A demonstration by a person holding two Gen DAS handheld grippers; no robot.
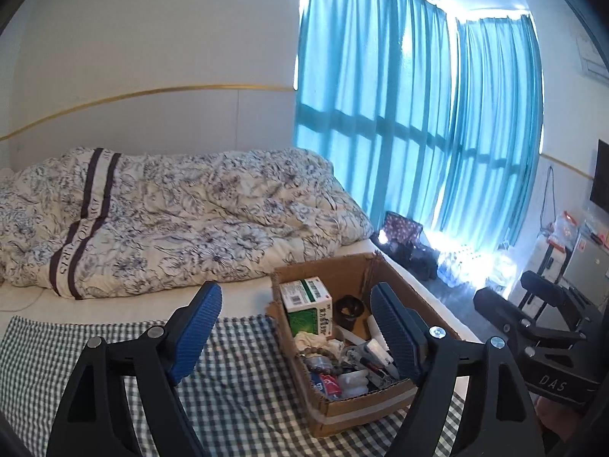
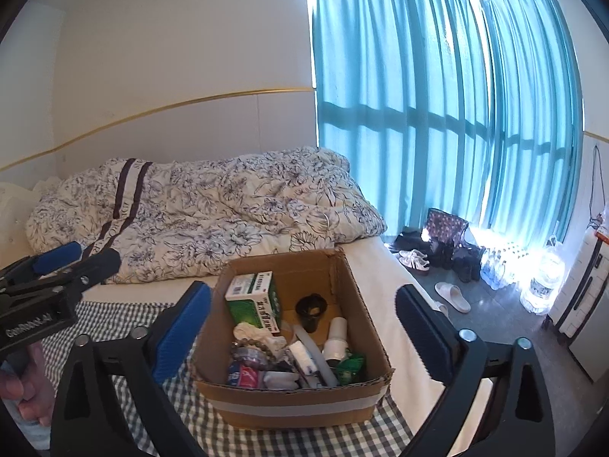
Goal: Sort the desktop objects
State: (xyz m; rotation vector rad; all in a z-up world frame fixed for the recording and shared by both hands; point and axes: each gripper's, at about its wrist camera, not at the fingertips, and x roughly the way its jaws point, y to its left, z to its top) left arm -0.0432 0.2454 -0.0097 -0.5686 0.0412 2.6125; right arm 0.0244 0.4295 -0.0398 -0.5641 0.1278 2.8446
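Box (image 2: 297,405) between right fingers (image 2: 182,337) — untouched

The left gripper (image 1: 295,327) is wide open and holds nothing. Just ahead, partly between its blue fingers (image 1: 198,333), sits a box (image 1: 357,407) on a checked cloth (image 1: 243,384). Inside are a green carton (image 1: 308,304), a black cup (image 1: 348,310) and small things. The right gripper (image 1: 533,327) is off to the right.

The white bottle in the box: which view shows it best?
The right wrist view. There the white bottle lies unobstructed in the box, between the open right tool's fingers. In the left wrist view, the left tool's right finger mostly hides it.
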